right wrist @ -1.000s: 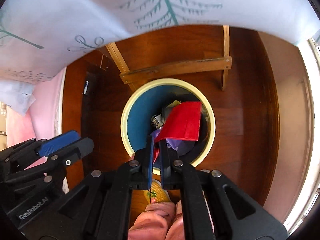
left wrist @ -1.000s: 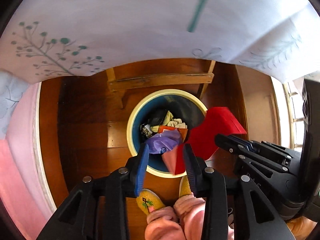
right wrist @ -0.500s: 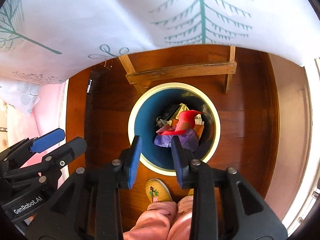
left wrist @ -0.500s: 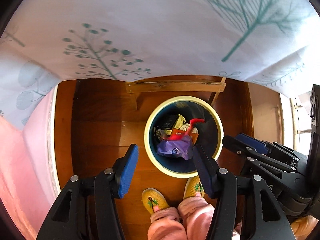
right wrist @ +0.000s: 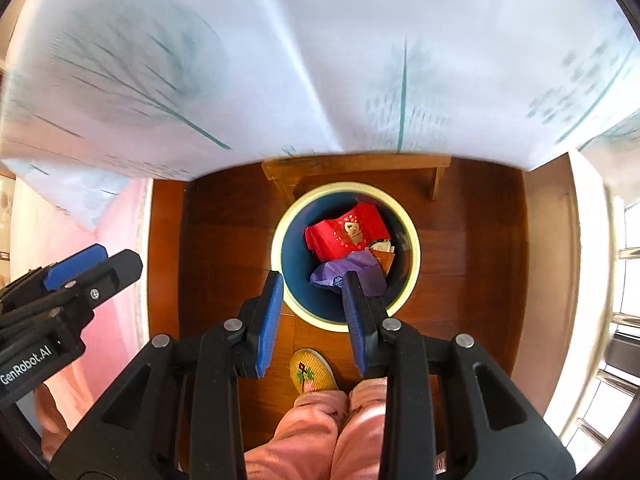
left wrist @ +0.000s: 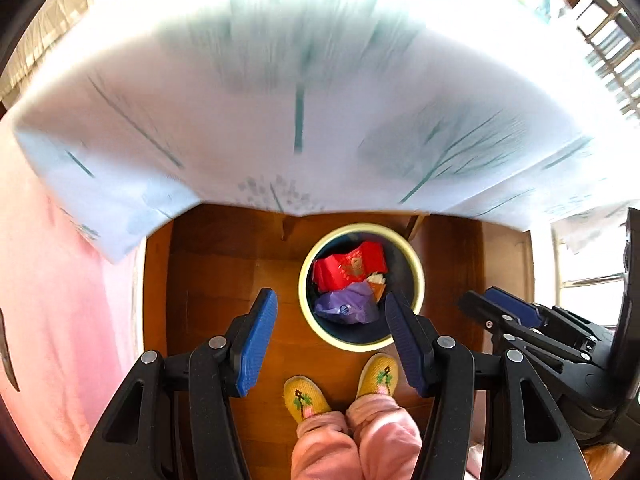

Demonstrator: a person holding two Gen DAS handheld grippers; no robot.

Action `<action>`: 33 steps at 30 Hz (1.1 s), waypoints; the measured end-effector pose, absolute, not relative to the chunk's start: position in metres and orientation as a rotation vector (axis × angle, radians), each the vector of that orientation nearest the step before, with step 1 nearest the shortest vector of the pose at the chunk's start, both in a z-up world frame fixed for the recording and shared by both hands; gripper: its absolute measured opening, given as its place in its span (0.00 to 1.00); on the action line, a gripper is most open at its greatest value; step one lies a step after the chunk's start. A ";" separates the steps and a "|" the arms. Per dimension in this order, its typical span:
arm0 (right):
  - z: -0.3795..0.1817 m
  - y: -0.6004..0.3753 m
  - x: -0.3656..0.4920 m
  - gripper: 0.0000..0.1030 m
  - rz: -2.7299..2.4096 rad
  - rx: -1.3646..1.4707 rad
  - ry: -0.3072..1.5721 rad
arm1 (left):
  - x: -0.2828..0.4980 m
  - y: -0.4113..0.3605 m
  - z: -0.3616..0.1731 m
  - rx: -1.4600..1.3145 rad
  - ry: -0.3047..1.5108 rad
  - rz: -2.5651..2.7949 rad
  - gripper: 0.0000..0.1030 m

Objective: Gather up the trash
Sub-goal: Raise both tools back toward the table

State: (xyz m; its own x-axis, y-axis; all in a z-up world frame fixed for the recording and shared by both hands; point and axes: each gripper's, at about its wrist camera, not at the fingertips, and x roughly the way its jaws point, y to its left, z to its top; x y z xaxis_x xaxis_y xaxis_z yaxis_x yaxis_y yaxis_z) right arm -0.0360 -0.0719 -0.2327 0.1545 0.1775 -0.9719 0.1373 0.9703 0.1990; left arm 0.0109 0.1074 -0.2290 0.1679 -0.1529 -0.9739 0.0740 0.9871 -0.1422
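Note:
A round bin with a cream rim [left wrist: 416,280] [right wrist: 414,248] and dark blue inside stands on the wood floor far below both grippers. A red paper packet [left wrist: 348,266] [right wrist: 346,234] lies on top of the trash in it, beside a purple bag [left wrist: 346,308] [right wrist: 362,268]. My left gripper [left wrist: 330,312] is open, with nothing between its blue pads. My right gripper [right wrist: 310,288] is open too, its jaws narrower and empty. Each gripper shows at the edge of the other's view.
A table with a white cloth printed with green trees [left wrist: 320,100] [right wrist: 320,60] fills the upper half of both views; its wooden crossbar [right wrist: 356,166] runs just behind the bin. The person's yellow slippers [left wrist: 306,398] and pink trouser legs [right wrist: 320,428] stand in front of the bin.
Both grippers let go of the red packet, which dropped into the bin and now lies flat there. Both grippers opened and rose well above the bin, bringing the tabletop into view.

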 end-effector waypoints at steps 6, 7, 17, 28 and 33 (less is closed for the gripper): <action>-0.157 -0.067 -0.036 0.26 0.032 0.275 1.359 | 0.008 0.103 -0.156 -0.041 1.321 -0.215 0.56; -0.144 -0.066 -0.036 0.26 0.037 0.279 1.350 | 0.009 0.102 -0.145 -0.035 1.307 -0.222 0.56; -0.037 -0.066 -0.035 0.26 0.031 0.288 1.249 | 0.013 0.102 -0.045 -0.008 1.194 -0.273 0.56; 0.049 -0.081 -0.044 0.26 -0.034 0.288 1.117 | 0.013 0.100 0.035 0.011 1.086 -0.334 0.56; 0.084 -0.086 -0.045 0.26 -0.067 0.292 1.035 | 0.020 0.100 0.061 0.014 1.045 -0.365 0.56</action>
